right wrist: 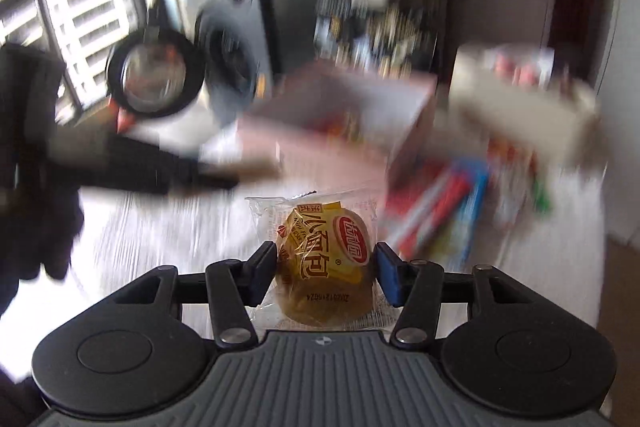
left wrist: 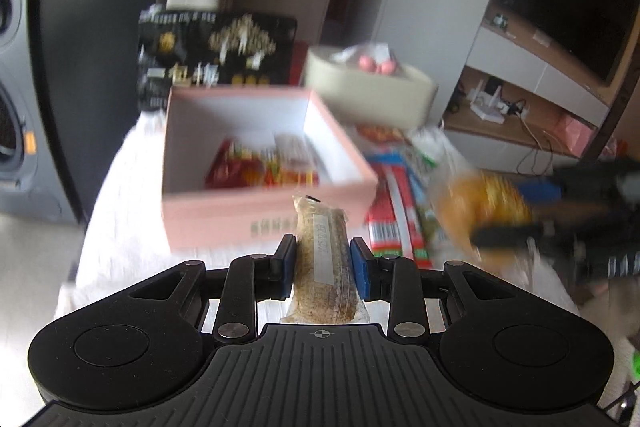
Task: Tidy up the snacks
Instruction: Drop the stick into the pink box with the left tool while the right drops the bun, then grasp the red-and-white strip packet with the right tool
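Fingers of my left gripper (left wrist: 323, 259) clamped a crumbly bar (left wrist: 325, 267), long axis pointing ahead at the pink box (left wrist: 264, 215), nearer than my right gripper (right wrist: 326, 273), which clasped a small bread (right wrist: 326, 267).

"小面包" and a mirrored date code on the yellow bun wrapper (right wrist: 324, 259)

The open box (left wrist: 264, 163) holds packets; the round tub (left wrist: 368, 91) stands behind its right corner.
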`<state>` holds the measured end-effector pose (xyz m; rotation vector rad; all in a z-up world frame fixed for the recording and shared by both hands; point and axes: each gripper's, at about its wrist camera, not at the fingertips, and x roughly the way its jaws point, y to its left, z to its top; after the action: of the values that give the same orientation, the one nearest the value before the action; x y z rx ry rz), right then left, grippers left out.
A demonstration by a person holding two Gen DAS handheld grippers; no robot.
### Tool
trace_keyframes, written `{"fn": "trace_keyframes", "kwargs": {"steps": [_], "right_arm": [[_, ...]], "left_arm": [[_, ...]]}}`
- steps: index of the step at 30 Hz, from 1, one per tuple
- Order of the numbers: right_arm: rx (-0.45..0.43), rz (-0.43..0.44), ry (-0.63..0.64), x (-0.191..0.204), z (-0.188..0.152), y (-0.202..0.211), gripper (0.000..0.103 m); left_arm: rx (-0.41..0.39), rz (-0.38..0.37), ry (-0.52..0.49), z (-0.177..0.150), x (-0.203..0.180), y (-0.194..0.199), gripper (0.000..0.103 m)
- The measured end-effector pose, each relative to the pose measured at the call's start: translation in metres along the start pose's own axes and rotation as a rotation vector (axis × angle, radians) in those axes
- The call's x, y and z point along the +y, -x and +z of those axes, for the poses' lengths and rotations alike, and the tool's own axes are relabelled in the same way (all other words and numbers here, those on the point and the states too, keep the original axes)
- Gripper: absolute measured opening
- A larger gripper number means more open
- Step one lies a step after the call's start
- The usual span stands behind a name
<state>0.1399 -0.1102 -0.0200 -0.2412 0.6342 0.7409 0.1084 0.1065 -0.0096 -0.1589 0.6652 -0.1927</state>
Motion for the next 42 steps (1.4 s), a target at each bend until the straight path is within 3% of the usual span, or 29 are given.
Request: {"fn": "trace_keyframes", "kwargs": {"steps": [3,6,12,15,20,26,31,33,35,38,42], "right_arm": [[-0.082,-0.016,-0.012,-0.007,0.039,-0.008,0.053],[-0.117,-0.012,-0.031,-0.012,0.069,-0.028,0.053],[-0.088,-0.034,-0.094,-0.03,0.103,-0.101,0.053],[-0.064,-0.03,-0.121,-0.041,0.101,-0.144,0.054],[-0.051,-0.047,-0.118,-0.049,0.09,-0.168,0.059],[-0.157,-0.125,-0.114,-0.066,0.078,-0.13,0.064],[-0.183,-0.261,-0.172,-0.092,0.047,-0.088,0.069],[-0.149,-0.3,-0.18,-0.098,0.029,-0.079,0.069],[-0.114,-0.339,-0.161,-0.099,0.012,-0.073,0.069],[-0.086,-0.369,-0.145,-0.097,-0.013,-0.069,0.069],[-0.071,-0.328,-0.199,-0.097,-0.038,-0.067,0.069]], "left_arm": [[-0.055,0.004,-0.018,0.019,0.004,-0.006,0.034],[-0.085,0.009,0.032,0.038,0.021,-0.023,0.034],[-0.156,-0.042,0.268,0.07,0.087,-0.074,0.034],[-0.134,-0.058,0.313,0.082,0.106,-0.103,0.035],[-0.099,-0.069,0.213,0.084,0.1,-0.124,0.035],[-0.155,-0.039,0.154,0.074,0.078,-0.107,0.035],[-0.168,-0.176,0.086,0.058,0.04,-0.078,0.035],[-0.13,-0.263,0.052,0.047,0.021,-0.074,0.035],[-0.059,-0.302,0.018,0.034,0.001,-0.079,0.035],[0.004,-0.216,-0.023,0.013,-0.024,-0.095,0.035],[0.039,-0.135,0.001,-0.002,-0.04,-0.114,0.035]]}}
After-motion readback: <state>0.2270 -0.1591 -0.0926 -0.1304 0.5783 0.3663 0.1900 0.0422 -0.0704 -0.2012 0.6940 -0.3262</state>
